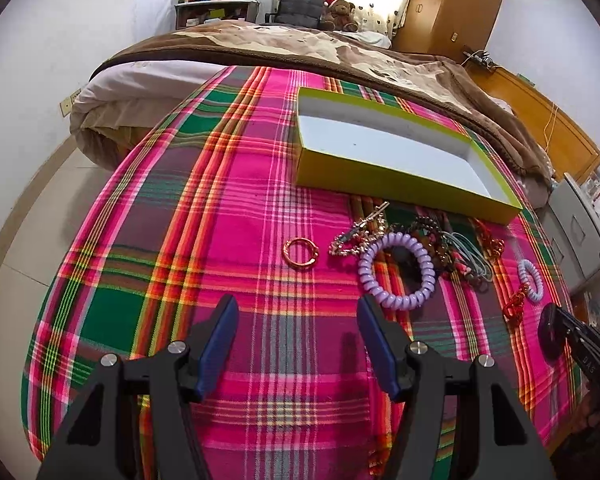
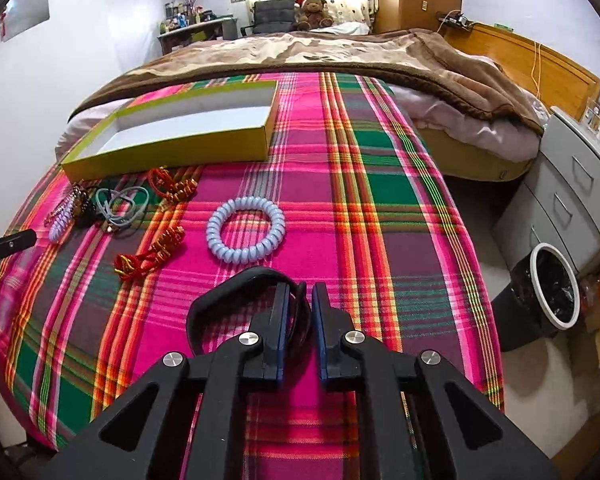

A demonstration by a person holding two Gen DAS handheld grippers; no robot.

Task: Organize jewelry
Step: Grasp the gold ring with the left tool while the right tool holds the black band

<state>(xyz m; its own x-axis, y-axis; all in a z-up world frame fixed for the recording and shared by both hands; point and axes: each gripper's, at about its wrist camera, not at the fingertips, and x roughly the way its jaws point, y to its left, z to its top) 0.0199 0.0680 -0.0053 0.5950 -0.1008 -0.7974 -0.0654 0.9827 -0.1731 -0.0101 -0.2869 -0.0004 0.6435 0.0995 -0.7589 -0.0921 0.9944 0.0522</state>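
A yellow-green box (image 1: 380, 170) with a white inside lies open on the plaid cloth; it also shows in the right wrist view (image 2: 172, 148). In front of it lie a copper ring (image 1: 301, 253), a purple coil hair tie (image 1: 396, 270), a tangle of bracelets and cords (image 1: 456, 248), red braided pieces (image 2: 152, 254) and a pale blue coil tie (image 2: 245, 234). My left gripper (image 1: 298, 320) is open and empty, just short of the copper ring. My right gripper (image 2: 300, 300) is shut on a black band (image 2: 220, 296) low over the cloth; it shows in the left wrist view (image 1: 556, 334).
The plaid cloth (image 1: 240, 200) covers the bed's near end, with a brown blanket (image 2: 300, 52) behind. Grey drawers (image 2: 572, 188) and a black bin (image 2: 552, 288) stand on the floor at the right. A teddy bear (image 1: 340, 12) sits far back.
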